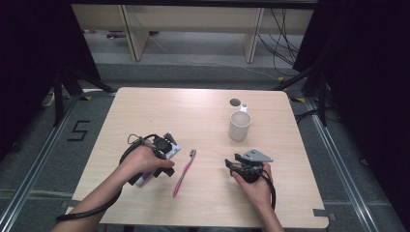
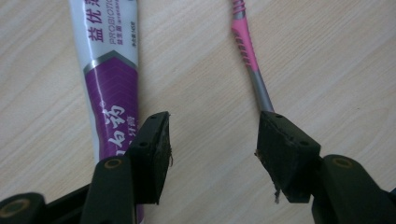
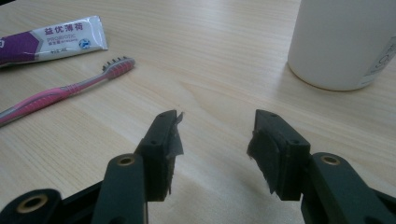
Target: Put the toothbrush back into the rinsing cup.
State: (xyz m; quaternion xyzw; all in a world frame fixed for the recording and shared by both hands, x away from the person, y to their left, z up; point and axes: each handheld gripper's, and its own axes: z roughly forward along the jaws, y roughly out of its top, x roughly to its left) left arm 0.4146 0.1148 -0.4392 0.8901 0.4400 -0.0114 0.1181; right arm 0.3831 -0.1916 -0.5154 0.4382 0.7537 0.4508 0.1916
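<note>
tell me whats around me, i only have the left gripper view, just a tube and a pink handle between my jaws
Observer: Beyond your frame, a white mug stands upright on the table, far right of the toothbrush.
Operator: wheres the other gripper
Observer: The right gripper sits low over the table just on the near side of the mug, jaws open with nothing between them.
Operator: which end of the brush is the head
Observer: The bristle head is the far end from the person, lying next to the flat crimped end of the toothpaste tube.
</note>
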